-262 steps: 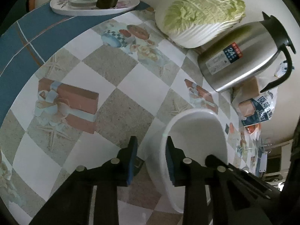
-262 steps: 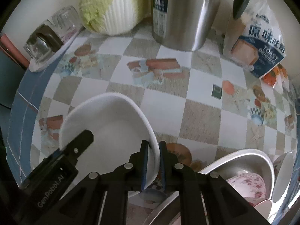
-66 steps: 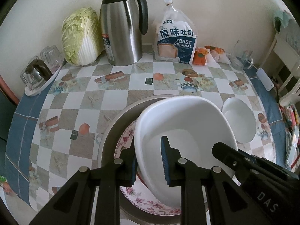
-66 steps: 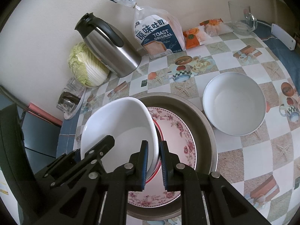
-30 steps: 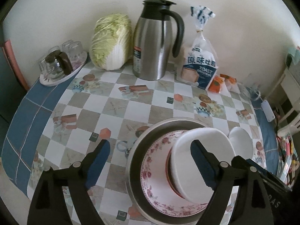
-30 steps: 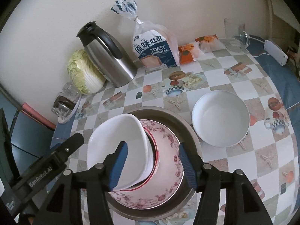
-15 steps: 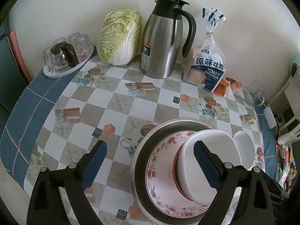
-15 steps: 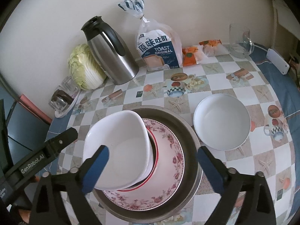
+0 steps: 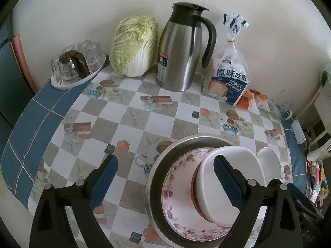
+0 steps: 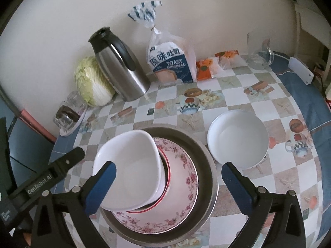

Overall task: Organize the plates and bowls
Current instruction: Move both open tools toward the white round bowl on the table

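From the left wrist, the left hand-held gripper (image 9: pixel 165 177) gapes wide and empty, the square white bowl (image 9: pixel 229 184) nested on the floral plate (image 9: pixel 178 188) at five o'clock; from the right wrist, the right hand-held gripper (image 10: pixel 168 183), just opened wide, holds nothing, while the round white bowl (image 10: pixel 238 138) waits at three o'clock, likely next.

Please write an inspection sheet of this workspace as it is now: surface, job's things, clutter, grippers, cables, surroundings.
Surface: table under a checked picture cloth with a blue edge.
Job's things: white square bowl on a red-rimmed dish, on a floral plate, inside a metal basin; round white bowl apart, beside the basin.
Clutter: cabbage, steel jug, toast bag, orange packets, tray of glasses, glass pitcher.
Grippers: left gripper and right gripper, jaws wide, holding nothing.
Cables: dark cord near a white device.
Surroundings: plain wall.
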A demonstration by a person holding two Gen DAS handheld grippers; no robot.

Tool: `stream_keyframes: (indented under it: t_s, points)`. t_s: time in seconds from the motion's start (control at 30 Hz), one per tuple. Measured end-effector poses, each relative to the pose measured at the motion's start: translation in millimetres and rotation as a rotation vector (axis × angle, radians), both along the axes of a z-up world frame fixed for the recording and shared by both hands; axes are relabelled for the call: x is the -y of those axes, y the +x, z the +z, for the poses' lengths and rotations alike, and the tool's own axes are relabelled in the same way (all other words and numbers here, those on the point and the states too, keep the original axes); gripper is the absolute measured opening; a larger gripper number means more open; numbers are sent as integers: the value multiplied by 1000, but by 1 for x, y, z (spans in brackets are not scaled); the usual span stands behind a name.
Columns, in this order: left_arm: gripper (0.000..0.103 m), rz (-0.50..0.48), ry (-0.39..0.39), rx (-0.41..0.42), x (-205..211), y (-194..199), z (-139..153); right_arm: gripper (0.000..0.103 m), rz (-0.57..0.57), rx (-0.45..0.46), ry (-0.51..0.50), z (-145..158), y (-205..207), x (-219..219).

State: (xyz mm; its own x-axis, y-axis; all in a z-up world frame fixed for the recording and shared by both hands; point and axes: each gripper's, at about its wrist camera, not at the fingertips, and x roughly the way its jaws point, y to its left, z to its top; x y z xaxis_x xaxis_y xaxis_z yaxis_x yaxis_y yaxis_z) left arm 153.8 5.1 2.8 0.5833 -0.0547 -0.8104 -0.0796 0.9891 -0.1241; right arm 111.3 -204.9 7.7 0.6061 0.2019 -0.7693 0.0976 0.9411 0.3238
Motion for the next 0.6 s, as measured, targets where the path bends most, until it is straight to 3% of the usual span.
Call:
stream_keyframes:
  t_s: [0.27,0.6]
  points:
    - [94,-30,-6,56,20,-6,18,103,-52,25,23,6,-4,21]
    - [94,-138,-8,82,63,-15,31,103,-198,93,54,18,-21,90]
